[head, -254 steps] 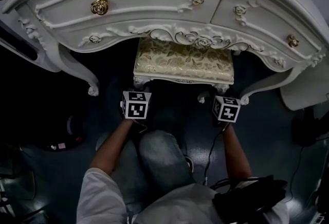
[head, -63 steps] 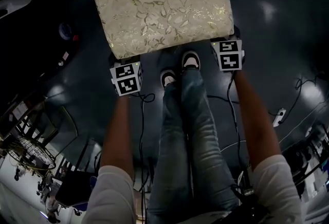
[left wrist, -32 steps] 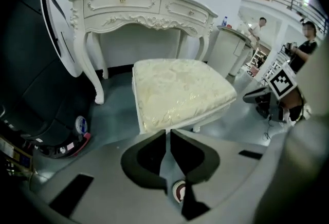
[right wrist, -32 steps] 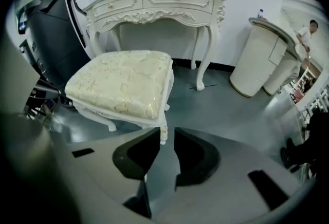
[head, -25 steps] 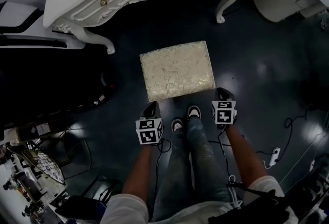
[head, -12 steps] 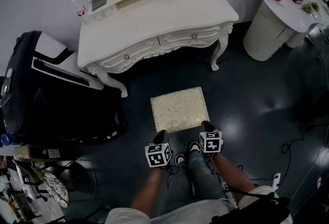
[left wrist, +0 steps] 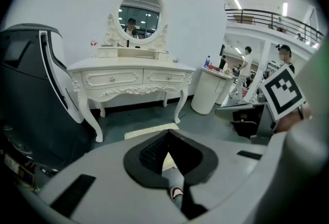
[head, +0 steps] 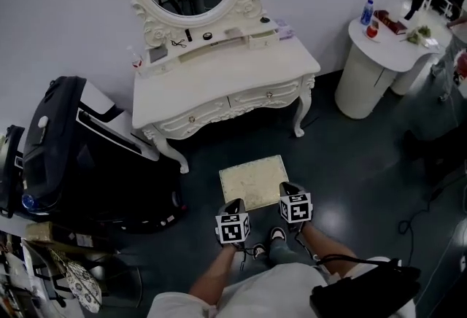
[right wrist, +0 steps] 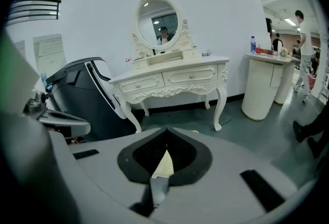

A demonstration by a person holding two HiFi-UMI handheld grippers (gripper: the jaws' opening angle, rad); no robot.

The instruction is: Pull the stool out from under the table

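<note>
Both sets of jaws were closed with nothing between them. In the left gripper view the left gripper (left wrist: 167, 133) showed its 2 pads meeting at the tip; the right gripper view showed the same for the right gripper (right wrist: 165, 130).

The stool (head: 254, 181) stood on the dark floor (head: 350, 163), fully clear of the white dressing table (head: 226, 83) and in front of its drawer side. It lay between the table's front legs and the person's shoe (head: 277, 234).

In the head view the left gripper (head: 233, 205) overlapped the stool's near-left corner and the right gripper (head: 287, 187) its near-right corner. Both were held above the cushion, apart from it.

The stool's legs were hidden beneath the cushion in the head view. In the left gripper view only a cream strip of the stool (left wrist: 149, 132) showed past the gripper body. In the right gripper view only a small cream wedge of it (right wrist: 164, 165) appeared in the gap behind the closed jaws.
</note>
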